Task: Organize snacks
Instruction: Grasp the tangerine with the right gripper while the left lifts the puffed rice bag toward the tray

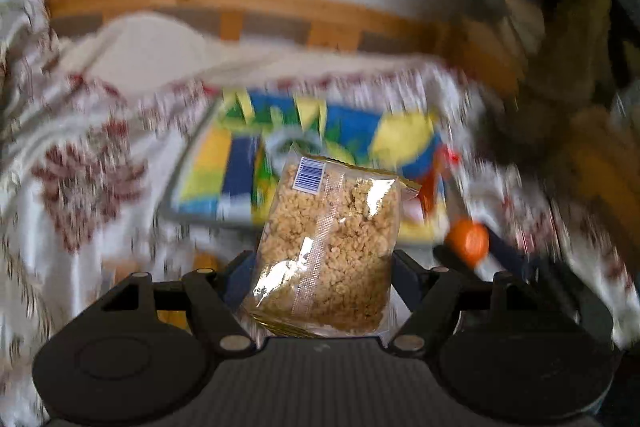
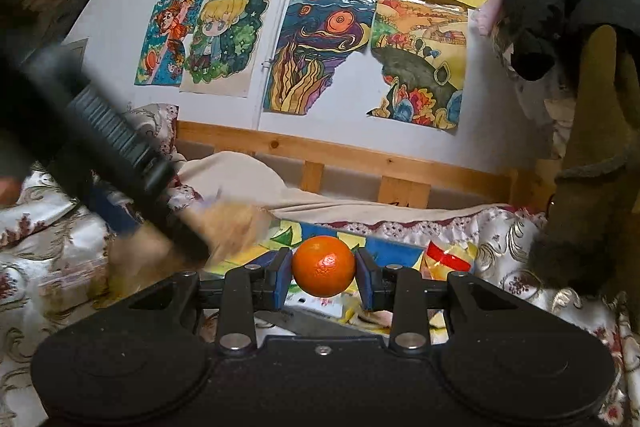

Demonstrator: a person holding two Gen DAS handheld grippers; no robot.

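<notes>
Motion blurs everything behind the snack bag [image 1: 326, 247], gripped upright, barcode up, by the left claw [image 1: 320, 267]; the right claw [image 2: 323, 277] clamps an orange [image 2: 323, 266].

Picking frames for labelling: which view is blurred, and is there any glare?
Left wrist view: background heavily motion-blurred, the snack bag sharp, with glare on its film. Right wrist view: mostly sharp, orange crisp with a small highlight; only the left tool crossing is smeared.

1 snack bag [image 1: 328, 247], 1 orange [image 2: 323, 271], 2 claws [image 1: 320, 267] [image 2: 323, 279]
</notes>
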